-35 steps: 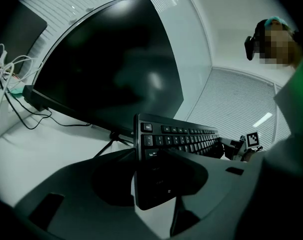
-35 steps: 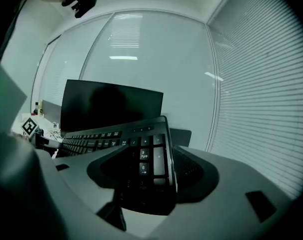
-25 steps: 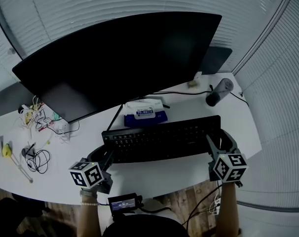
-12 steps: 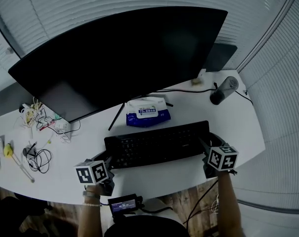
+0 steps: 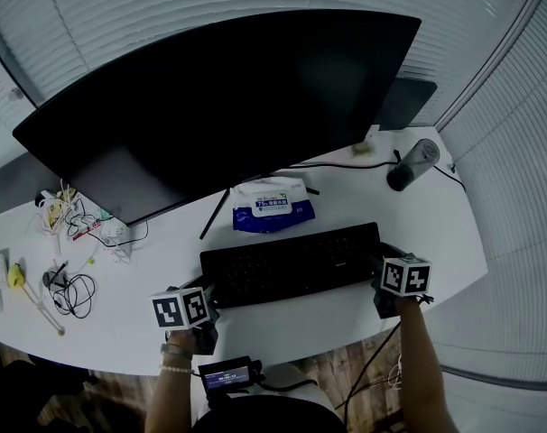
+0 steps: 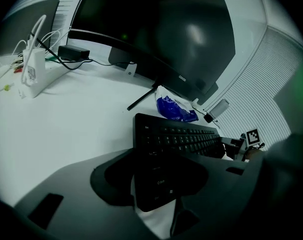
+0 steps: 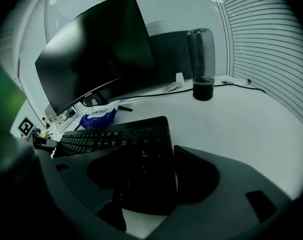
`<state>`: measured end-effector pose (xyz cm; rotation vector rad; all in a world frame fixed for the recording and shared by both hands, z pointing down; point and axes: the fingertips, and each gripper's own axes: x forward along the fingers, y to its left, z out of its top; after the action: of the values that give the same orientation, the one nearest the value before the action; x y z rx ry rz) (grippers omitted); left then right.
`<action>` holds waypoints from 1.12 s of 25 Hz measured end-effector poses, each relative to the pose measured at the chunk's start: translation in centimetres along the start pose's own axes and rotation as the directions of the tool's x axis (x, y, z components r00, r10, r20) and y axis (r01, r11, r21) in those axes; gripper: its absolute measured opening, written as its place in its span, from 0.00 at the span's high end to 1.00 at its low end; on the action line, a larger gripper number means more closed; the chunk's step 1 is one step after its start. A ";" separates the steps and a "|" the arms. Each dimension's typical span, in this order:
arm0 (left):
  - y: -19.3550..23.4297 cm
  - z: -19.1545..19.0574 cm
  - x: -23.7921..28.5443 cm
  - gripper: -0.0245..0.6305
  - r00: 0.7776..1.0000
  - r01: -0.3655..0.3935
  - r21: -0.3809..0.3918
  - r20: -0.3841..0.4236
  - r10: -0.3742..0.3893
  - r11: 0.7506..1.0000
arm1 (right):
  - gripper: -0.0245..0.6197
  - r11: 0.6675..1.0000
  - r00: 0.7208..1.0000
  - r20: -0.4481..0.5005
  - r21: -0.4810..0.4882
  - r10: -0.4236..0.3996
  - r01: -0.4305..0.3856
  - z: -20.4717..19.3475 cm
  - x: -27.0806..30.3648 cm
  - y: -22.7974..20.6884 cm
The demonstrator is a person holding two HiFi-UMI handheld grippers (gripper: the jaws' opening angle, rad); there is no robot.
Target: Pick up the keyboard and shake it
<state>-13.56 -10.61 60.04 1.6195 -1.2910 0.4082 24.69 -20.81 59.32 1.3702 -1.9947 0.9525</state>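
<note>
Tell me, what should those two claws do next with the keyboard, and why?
Probably lift both ends together. The left gripper and right gripper each clamp one end of the keyboard, which sits low, at or just above the desk, so shaking needs height.

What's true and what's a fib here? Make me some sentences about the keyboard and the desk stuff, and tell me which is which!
1. The keyboard is black. True.
2. The left gripper grips the blue wipes pack. False: it grips the keyboard's left end, and the pack lies behind the keyboard.
3. The right gripper grips the keyboard's right end. True.
4. The monitor shows a bright picture. False: its screen is dark.
5. A dark tumbler stands at the desk's back right. True.
</note>
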 end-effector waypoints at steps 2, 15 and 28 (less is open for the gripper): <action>0.1 0.1 0.1 0.69 1.000 -0.006 0.005 -0.001 0.006 1.000 | 0.52 1.000 1.000 -0.010 0.011 0.000 0.000 -0.3 0.4 -0.1; 0.0 0.7 -0.4 0.68 0.999 -0.052 0.116 0.012 0.051 0.992 | 0.52 0.995 0.994 0.058 -0.030 -0.090 0.092 -0.3 0.2 0.0; -8.1 6.4 -6.0 0.90 0.942 -0.061 0.435 0.323 -0.092 0.898 | 0.88 0.966 0.916 0.357 -0.110 -0.183 0.236 3.7 -8.7 4.4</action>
<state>-10.66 -13.07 48.74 2.1545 -1.5139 0.4493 23.38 -17.85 49.45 1.7154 -2.0603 0.4765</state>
